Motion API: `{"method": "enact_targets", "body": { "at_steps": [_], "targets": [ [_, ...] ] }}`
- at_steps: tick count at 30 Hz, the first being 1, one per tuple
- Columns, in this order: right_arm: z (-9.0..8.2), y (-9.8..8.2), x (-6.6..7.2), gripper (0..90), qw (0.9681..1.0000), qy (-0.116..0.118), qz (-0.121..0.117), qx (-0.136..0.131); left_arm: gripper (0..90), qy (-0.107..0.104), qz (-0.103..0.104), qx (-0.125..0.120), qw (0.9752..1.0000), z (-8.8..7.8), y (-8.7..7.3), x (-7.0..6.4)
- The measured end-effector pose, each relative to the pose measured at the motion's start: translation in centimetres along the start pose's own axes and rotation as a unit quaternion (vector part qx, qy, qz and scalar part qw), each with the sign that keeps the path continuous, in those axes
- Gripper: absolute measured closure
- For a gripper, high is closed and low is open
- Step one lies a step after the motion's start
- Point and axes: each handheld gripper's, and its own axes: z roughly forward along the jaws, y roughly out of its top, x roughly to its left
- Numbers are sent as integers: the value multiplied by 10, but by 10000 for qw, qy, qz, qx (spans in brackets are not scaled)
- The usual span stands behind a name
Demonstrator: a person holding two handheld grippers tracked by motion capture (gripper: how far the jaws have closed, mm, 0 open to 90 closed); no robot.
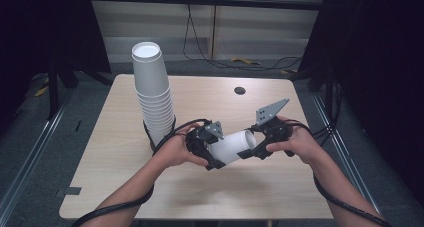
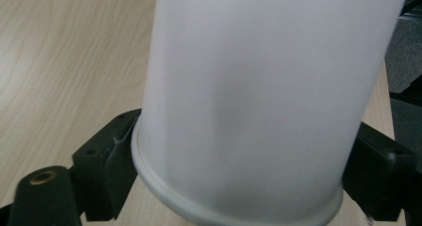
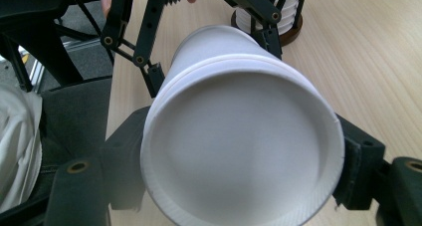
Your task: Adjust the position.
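lab | black curtains (image 1: 30, 32) | bare table (image 1: 125, 187) | floor cables (image 1: 220, 62)

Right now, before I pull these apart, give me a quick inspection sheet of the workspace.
Surface: light wood table, bare apart from the items below; dark round hole near its far edge.
Job's things: tall stack of white paper cups in a dark holder, far left; held white cup lying sideways between both grippers, apparently two nested.
Clutter: nothing seen.
Grippers: left hand-held gripper shut on the cup's rim end; right hand-held gripper shut on its base end.
Cables: black cable trails from each gripper along the forearms.
Surroundings: wires on the floor beyond the table; dark curtains at both sides.
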Motion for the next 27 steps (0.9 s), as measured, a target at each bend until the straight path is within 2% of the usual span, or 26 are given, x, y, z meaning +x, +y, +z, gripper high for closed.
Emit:
{"method": "enact_targets", "body": {
  "at_steps": [3, 7, 11, 14, 15, 21, 24, 27],
  "targets": [
    [0, 0, 0, 247, 10000, 1, 32, -19, 166, 34, -10, 0, 10000, -2, 0, 0],
    [1, 0, 0, 246, 10000, -3, 35, -22, 188, 107, 66, 128, 9998, -5, 2, -1],
    [2, 0, 1, 245, 10000, -16, -4, 11, 193, 99, 44, 201, 9997, -6, 3, -2],
    [3, 0, 1, 208, 9999, -70, -33, 102, 195, 96, 31, 332, 9994, -6, 3, -3],
    [4, 0, 1, 171, 9998, -109, -35, 165, 195, 154, 80, 359, 9992, -6, 3, -3],
    [5, -1, 2, 145, 9981, -146, -175, 569, 194, 192, 48, 536, 9984, -6, 4, -5],
    [6, 0, 3, 143, 9964, -172, -262, 784, 194, 175, 16, 842, 9963, -5, 6, -6],
    [7, 2, 4, 143, 9948, -177, -331, 944, 193, 192, 106, 947, 9953, -4, 8, -8]
  ]
}}
